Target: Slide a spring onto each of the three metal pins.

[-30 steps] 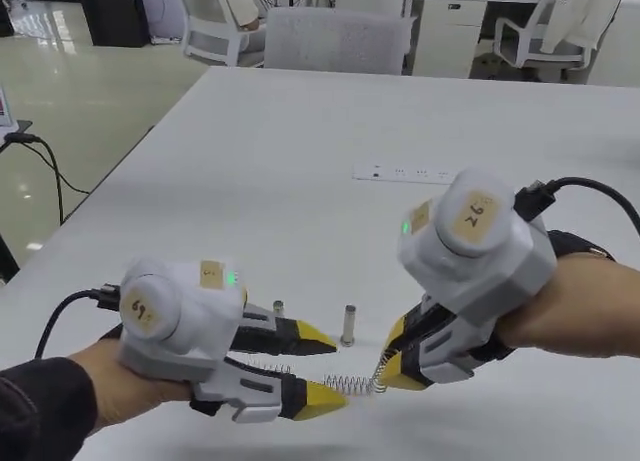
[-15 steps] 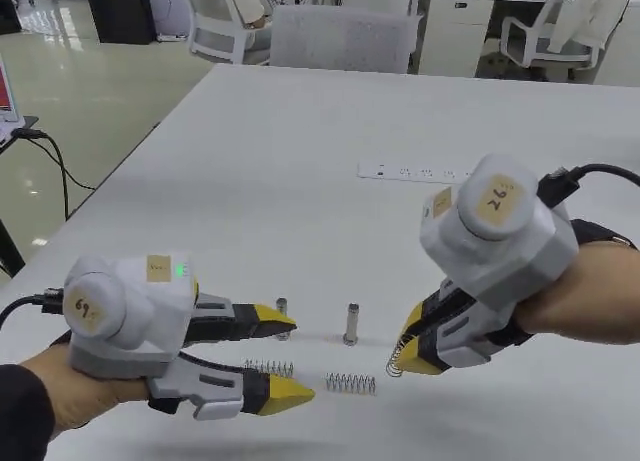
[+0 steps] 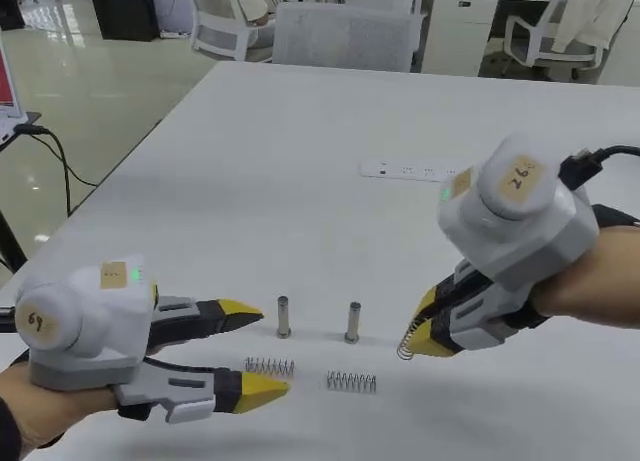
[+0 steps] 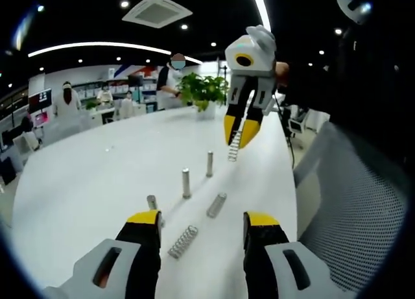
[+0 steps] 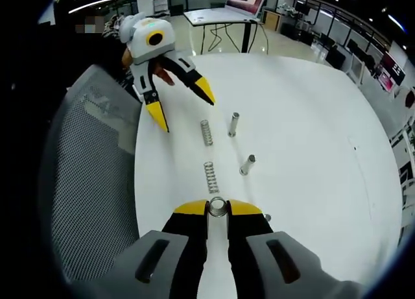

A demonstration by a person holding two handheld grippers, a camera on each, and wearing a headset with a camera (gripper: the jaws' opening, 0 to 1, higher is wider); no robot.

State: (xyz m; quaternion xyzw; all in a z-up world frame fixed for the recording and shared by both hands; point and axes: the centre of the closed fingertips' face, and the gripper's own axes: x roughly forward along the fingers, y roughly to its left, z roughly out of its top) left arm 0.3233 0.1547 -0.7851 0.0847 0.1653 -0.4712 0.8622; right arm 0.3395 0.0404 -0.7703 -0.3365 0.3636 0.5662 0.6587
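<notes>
One spring (image 4: 233, 153) is pinched at its upper end between the pressed-together tips of the right gripper (image 4: 237, 135). In the left gripper view it hangs below those tips at centre frame, with its long axis close to upright and its lower end free. In the right gripper view it is seen end-on as a ring between the jaw tips, so its axis runs along the jaws.

Three pins stand upright in a row on the table (image 3: 300, 181). In the left gripper view they are numbered from lower left toward the centre: pin 1 (image 4: 152, 202), pin 2 (image 4: 186, 183), pin 3 (image 4: 209, 163). All three appear bare. Pin 3 lies just left of the spring's free end and a little lower in that frame, near it but apart. The coming move is judged to turn on this offset: the free end must be brought over the top of pin 3, with both axes in line, before it is lowered. The right gripper is the nearer one to pin 3.

Two further springs lie flat on the table below the pins in the head view: spring A (image 3: 269, 367) and spring B (image 3: 351, 382). The left gripper (image 3: 262, 347) is spread and empty at lower left, with spring A just ahead of its jaws.
</notes>
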